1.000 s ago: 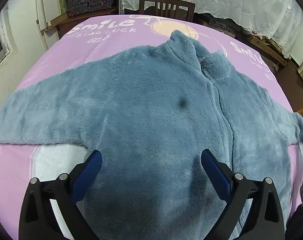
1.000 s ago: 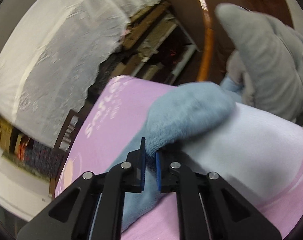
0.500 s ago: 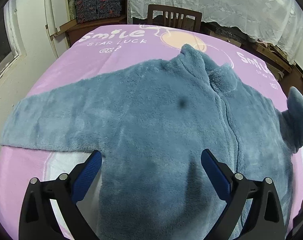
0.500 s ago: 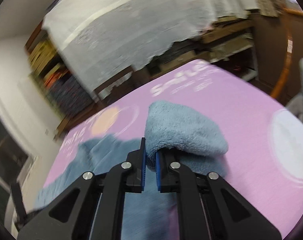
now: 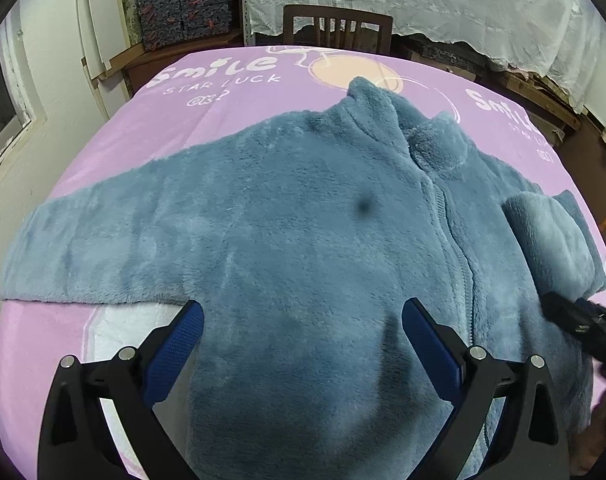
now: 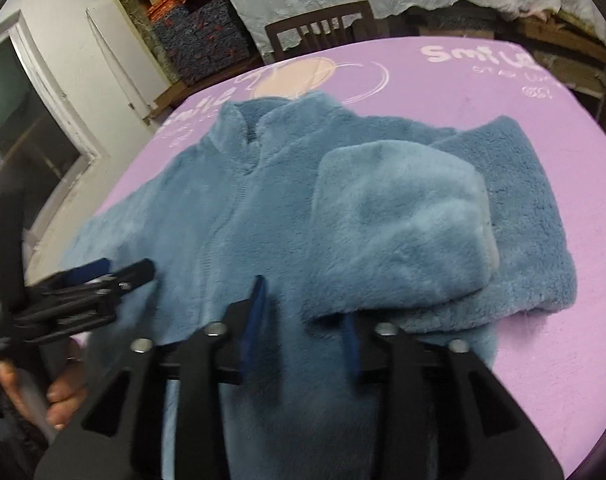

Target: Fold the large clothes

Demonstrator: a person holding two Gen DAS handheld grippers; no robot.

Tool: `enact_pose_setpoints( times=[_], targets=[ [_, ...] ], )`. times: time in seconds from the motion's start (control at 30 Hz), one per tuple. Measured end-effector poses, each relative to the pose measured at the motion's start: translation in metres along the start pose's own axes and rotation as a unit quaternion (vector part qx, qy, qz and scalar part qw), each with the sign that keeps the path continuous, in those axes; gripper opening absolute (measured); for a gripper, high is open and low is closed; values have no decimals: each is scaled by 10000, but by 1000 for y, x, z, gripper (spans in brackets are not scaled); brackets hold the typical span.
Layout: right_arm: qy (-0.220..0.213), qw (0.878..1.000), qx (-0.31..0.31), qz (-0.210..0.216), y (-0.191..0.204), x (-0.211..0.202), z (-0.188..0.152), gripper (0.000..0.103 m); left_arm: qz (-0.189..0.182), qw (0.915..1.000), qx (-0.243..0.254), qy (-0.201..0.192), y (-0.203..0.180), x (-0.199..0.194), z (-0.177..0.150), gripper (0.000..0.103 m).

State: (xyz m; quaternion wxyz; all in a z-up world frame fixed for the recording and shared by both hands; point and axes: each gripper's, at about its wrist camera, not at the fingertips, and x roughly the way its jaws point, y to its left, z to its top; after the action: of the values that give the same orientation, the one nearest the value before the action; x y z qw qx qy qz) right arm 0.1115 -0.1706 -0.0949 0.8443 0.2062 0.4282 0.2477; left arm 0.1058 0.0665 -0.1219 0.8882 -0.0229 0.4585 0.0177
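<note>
Fleece jacket (image 5: 295,232) in blue is spread flat, front up, on the pink sheet (image 5: 151,120) of a table. At the left, one sleeve (image 5: 103,256) is stretched out straight to the side. Over the lower hem, the left gripper (image 5: 303,344) is held with its jaws wide apart and nothing between them. At the right, the other sleeve (image 6: 399,224) is laid folded across the chest, beside the zipper (image 5: 459,256). Just before its cuff, the right gripper (image 6: 303,320) is seen with its jaws opening, and the fabric is not pressed by the pads.
</note>
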Motion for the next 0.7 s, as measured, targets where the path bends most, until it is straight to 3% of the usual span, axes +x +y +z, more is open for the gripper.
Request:
enact_pose_setpoints(
  times=[0.13,0.27,0.37,0.47,0.6,0.7],
  targets=[
    [-168,9963,359,760,-16,-39,7,55,50,9997,215,-97,-11,-4,-3,100],
    [-333,9931,644,924,-37,-64,15,60,87,9970,652,-411,-38,-22,-7,100],
    [-501,9827,1266,1254,-66,-76,18,60,-39,9920,1134,-545,-71,-36,-12,100],
    [-805,9698,1910,1285,-97,-88,17,61,-127,9816,1773,-701,-117,-47,-15,100],
    [-1062,9643,2252,900,-118,-95,13,53,-67,9624,2568,-880,-178,-46,-19,100],
    [-1146,9598,2394,909,-128,-95,12,45,-70,9533,2895,-853,-205,-37,-17,100]
  ],
)
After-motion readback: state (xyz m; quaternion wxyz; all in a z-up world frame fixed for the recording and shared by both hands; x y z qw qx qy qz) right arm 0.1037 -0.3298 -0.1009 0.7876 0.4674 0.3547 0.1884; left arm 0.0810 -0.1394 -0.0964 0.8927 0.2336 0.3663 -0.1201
